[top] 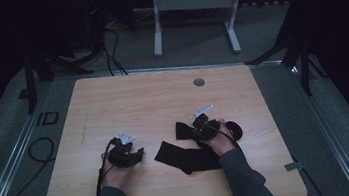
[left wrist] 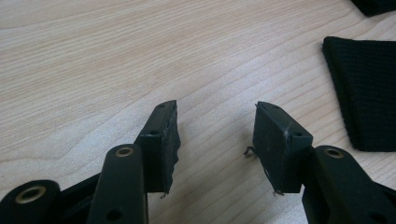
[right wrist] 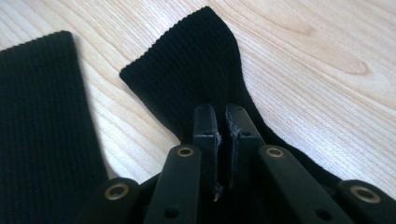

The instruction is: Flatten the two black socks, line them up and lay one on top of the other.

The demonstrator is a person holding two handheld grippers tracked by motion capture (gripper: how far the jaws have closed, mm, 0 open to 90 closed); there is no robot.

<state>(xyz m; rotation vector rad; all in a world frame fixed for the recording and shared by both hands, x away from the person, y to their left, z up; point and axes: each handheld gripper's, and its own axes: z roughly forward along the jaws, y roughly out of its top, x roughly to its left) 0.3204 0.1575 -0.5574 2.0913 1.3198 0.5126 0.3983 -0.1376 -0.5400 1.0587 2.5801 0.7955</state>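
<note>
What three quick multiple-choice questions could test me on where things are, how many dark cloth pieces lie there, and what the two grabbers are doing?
1. Where does the left gripper sit?
A. left of the nearer black sock
B. on top of it
C. off the wooden table

2. How many black socks lie on the table?
A. one
B. two
C. four

3. What is the right gripper doing?
A. open over bare wood
B. shut on the farther black sock
C. lifted high

Answers: 1 A, bare wood separates them; 2 B, the right gripper view shows two ribbed cuffs; 3 B, its jaws pinch the knit.
</note>
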